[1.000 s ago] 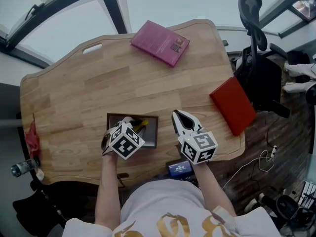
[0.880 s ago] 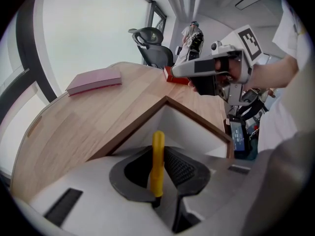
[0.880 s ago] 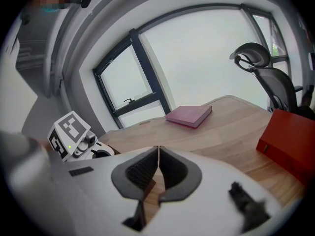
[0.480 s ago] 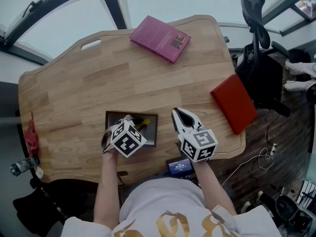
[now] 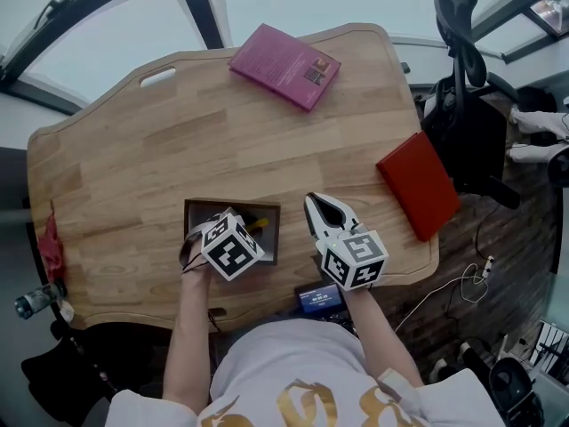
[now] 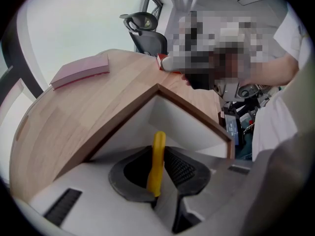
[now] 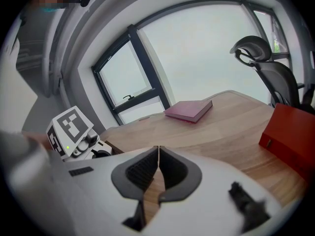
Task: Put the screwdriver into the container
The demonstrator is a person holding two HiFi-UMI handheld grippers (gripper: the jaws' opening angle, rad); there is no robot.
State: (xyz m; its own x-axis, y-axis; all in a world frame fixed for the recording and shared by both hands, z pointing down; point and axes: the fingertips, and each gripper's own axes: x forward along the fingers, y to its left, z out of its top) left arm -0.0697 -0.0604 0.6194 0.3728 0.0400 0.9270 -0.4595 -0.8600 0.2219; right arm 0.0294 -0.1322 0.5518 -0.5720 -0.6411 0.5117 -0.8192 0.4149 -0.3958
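A yellow screwdriver [image 6: 158,137] stands between the pads of my left gripper [image 6: 158,154], which is shut on it. It hangs over the white inside of the brown-rimmed container [image 6: 197,113], tip pointing in. In the head view the left gripper [image 5: 235,221] sits over the container [image 5: 191,207] near the table's front edge, and a bit of the yellow screwdriver [image 5: 258,225] shows inside. My right gripper [image 5: 322,205] rests just right of the container, apart from it. In its own view the right gripper [image 7: 158,152] is shut with nothing between the pads.
A pink book [image 5: 284,65] lies at the table's far edge and a red book [image 5: 418,185] at its right edge. An office chair [image 5: 458,25] stands beyond the right side. A small screen device [image 5: 318,299] sits below the front edge.
Both grippers keep their places; the left one still holds the screwdriver over the container. Only the head view has shifted slightly.
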